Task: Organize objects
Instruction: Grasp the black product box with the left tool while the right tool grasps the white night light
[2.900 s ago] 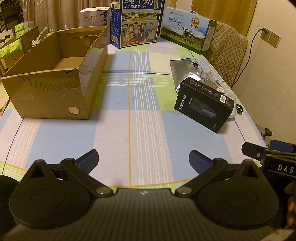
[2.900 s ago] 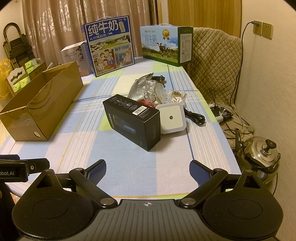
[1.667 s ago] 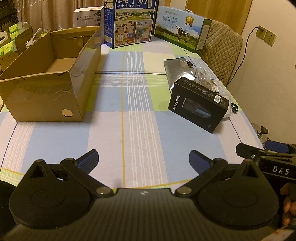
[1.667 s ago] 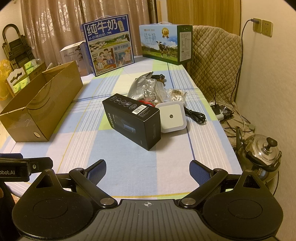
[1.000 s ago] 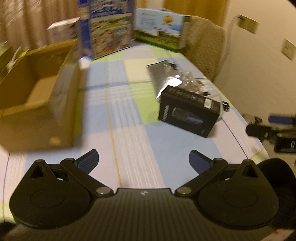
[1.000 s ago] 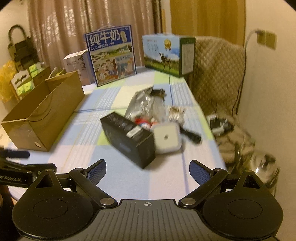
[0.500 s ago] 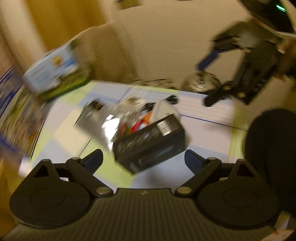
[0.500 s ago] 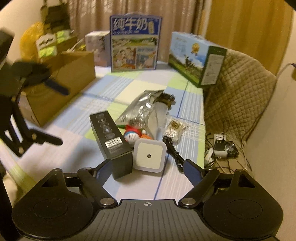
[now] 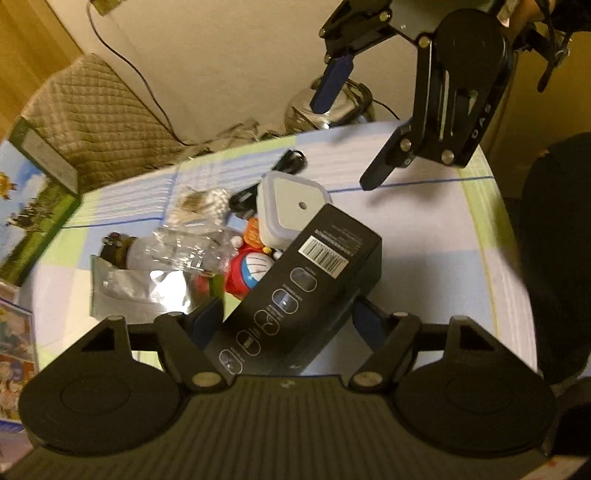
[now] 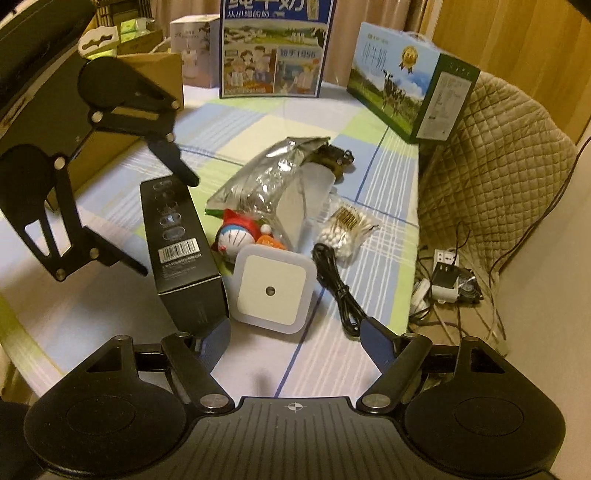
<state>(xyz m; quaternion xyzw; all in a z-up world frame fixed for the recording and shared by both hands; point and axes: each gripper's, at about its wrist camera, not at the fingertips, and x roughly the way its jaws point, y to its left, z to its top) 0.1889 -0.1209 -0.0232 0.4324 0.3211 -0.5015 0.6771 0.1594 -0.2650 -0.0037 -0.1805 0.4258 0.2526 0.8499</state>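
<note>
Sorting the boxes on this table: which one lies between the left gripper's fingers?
The long black box with the barcode label. The left gripper straddles it, jaws closing; the milk cartons and cardboard box stand far off.

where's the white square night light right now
In the right wrist view the white square night light lies on the checked tablecloth, touching the black box on its left, with the black cable on its right.

Home dining room: checked tablecloth (image 10: 255, 122) on the table, milk gift cartons (image 10: 410, 81) at 12–1 o'clock, curtains (image 10: 517, 33) behind, quilted chair cover (image 10: 491, 162) at 3 o'clock, kettle (image 9: 328, 110) on the floor.
</note>
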